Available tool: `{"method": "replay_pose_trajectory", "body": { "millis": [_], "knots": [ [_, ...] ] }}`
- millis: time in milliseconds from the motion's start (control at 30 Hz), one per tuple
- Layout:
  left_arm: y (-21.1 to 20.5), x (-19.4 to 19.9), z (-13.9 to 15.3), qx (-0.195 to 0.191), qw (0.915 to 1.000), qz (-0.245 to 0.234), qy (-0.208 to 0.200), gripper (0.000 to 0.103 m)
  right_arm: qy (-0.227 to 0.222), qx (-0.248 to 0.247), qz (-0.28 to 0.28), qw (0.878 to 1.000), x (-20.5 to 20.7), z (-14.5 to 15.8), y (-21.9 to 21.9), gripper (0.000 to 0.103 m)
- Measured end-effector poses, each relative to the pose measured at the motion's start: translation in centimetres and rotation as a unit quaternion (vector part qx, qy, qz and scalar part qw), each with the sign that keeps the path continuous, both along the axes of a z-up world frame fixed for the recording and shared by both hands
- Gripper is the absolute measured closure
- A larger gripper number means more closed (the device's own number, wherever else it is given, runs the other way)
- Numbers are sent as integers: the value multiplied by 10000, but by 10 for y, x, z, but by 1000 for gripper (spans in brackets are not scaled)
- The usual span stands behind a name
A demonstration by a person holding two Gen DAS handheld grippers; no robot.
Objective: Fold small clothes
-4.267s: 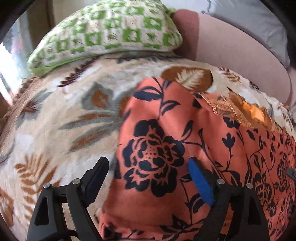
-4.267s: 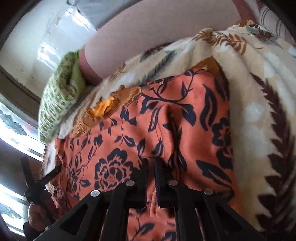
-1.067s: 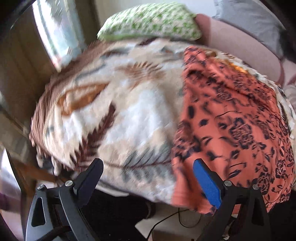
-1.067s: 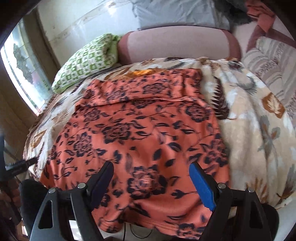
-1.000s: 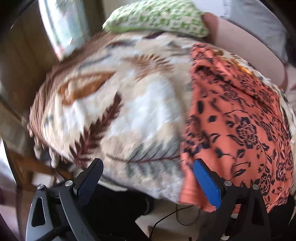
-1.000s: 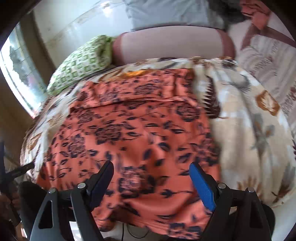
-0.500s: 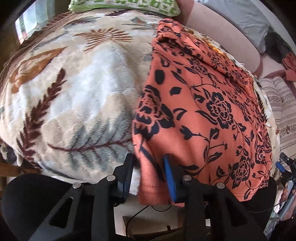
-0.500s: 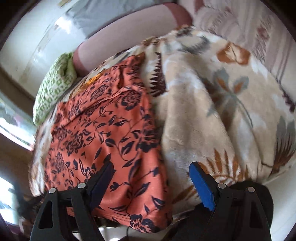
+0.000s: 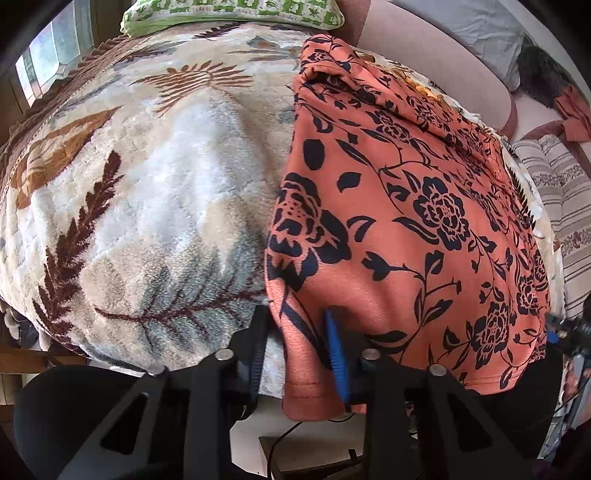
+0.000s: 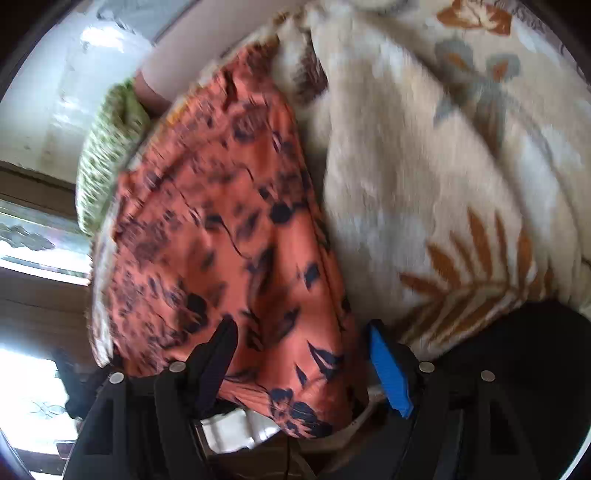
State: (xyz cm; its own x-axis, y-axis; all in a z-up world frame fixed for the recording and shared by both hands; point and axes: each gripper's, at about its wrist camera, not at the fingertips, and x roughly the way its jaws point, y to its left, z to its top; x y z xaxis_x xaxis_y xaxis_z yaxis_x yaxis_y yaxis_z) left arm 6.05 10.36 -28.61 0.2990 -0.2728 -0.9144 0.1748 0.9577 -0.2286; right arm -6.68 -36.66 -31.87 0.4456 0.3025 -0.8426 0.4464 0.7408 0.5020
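Now the left tongs [image 9: 297, 349] are nearly closed on the near left corner of the orange cloth [image 9: 406, 221], the black finger on one side of the hanging hem and the blue finger [image 9: 337, 360] on the other, with the fabric pinched between them. The right tongs [image 10: 301, 363] stand partly open around the cloth's [image 10: 221, 229] near right corner: the black finger lies on top of the fabric, the blue finger [image 10: 389, 373] sits just past its edge, and the hem hangs between them without being squeezed. That view is blurred, so finer contact cannot be told.

The cloth, orange with a dark floral print, lies spread on the blanket [image 9: 147, 192] over the bed, its near edge draping off the front. A green pillow [image 9: 236, 11] sits at the far end.

The left tongs point forward and slightly down at the bed's front edge. The right tongs are rolled to one side, so the bed looks tilted in their view.

Compared with a second ago, the left tongs have gone from wide open beside the cloth to clamped on its corner. The right tongs have narrowed from wide open, dropped close to the hem and shifted toward the cloth's right edge.
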Motion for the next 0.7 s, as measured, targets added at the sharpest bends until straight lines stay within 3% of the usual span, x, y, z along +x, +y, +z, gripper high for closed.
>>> {"method": "replay_pose_trajectory", "body": {
  "millis": [67, 100, 200, 267, 300, 400, 467, 567, 667, 700],
  "knots": [
    [2, 1, 0, -50, 10000, -25, 1, 72, 127, -129, 98, 9998, 1, -5, 9, 32],
    [4, -1, 0, -62, 10000, -28, 0, 69, 164, -334, 165, 9992, 1, -4, 15, 39],
    [4, -5, 2, -43, 9999, -114, -1, 62, 368, -786, 269, 9959, 2, 1, 24, 78],
    [-1, -7, 2, 91, 9997, -202, -42, 63, 359, -782, 317, 9958, 1, 6, 24, 89],
    [-2, -8, 3, 128, 9996, -238, -56, 72, 305, -773, 348, 9959, -1, 9, 24, 94],
    [-1, -10, 3, 103, 9994, -310, -83, 89, 29, -837, 530, 9951, -3, 28, 29, 94],
    [2, -9, 3, 35, 9996, -275, -94, 91, -221, -770, 593, 9950, -4, 41, 31, 94],
    [7, -12, 4, -85, 9995, -293, -103, 91, -258, -667, 638, 9954, 1, 43, 31, 94],
    [6, -12, 1, -194, 9992, -347, 48, 56, -80, -549, 595, 9967, 2, 33, 31, 90],
    [5, -12, 2, -247, 9990, -368, 28, 54, -52, -456, 574, 9973, 1, 29, 30, 90]
  ]
}}
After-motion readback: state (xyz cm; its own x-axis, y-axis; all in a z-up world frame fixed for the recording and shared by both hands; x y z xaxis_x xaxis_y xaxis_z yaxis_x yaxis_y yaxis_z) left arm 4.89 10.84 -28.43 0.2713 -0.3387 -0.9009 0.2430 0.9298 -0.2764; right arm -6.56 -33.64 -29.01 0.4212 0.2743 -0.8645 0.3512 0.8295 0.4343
